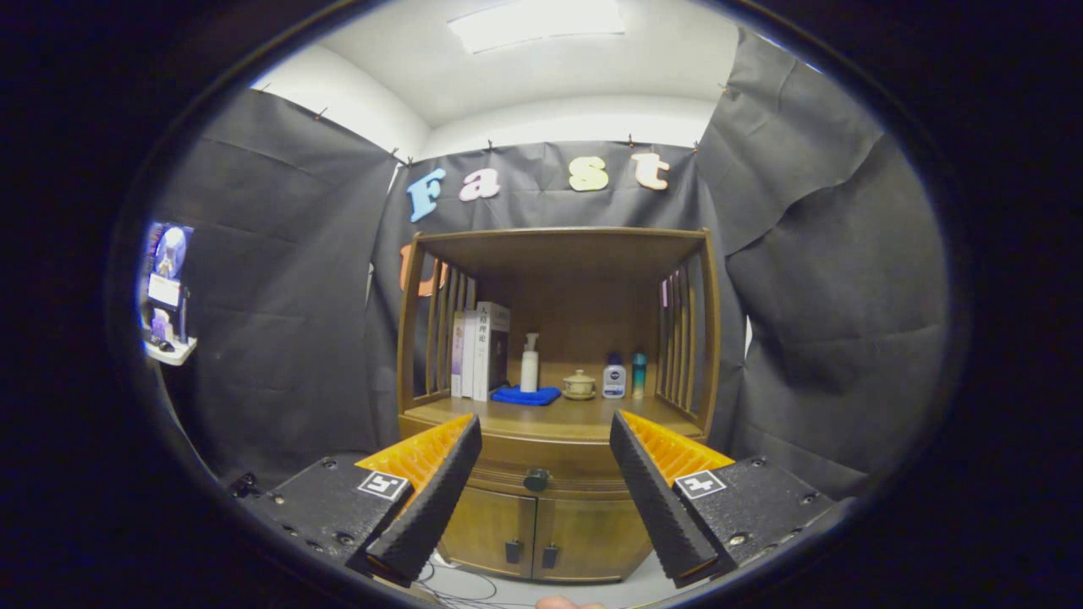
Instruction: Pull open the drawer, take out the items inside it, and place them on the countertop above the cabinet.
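Observation:
A wooden cabinet (554,524) stands ahead of me against the booth's wall. Its drawer (541,461) runs across the front just under the countertop (584,416) and is closed, with a dark round knob (536,480) at its middle. My gripper (546,427) is open, its two fingers spread wide with nothing between them. The knob sits between and well beyond the fingertips. Whatever lies in the drawer is hidden.
On the countertop stand upright books (481,351), a white pump bottle (530,362) on a blue cloth (525,395), a small lidded cup (579,385), and two small bottles (624,377). Slatted sides and a top shelf (563,241) enclose it. Two lower doors (541,533) are shut. Cables (457,584) lie on the floor.

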`<act>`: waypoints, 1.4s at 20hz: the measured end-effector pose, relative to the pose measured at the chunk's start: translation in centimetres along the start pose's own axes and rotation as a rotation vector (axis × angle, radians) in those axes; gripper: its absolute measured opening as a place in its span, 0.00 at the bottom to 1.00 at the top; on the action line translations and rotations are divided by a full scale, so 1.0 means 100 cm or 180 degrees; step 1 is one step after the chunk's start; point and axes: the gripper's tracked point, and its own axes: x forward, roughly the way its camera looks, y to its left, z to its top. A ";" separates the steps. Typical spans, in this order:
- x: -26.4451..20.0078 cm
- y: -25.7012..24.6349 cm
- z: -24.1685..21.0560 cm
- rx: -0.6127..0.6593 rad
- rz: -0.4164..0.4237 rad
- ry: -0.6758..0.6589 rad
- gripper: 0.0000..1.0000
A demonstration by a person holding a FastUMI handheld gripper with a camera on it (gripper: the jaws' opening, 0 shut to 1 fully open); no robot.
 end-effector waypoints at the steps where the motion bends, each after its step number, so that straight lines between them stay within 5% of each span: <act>1: 0.003 -0.001 -0.003 0.0006 -0.0006 0.0018 0.99; 25: 0.170 0.008 -0.136 -0.0046 -0.0090 0.0643 0.99; 28: 0.190 0.004 -0.151 -0.0079 -0.0189 0.0703 0.94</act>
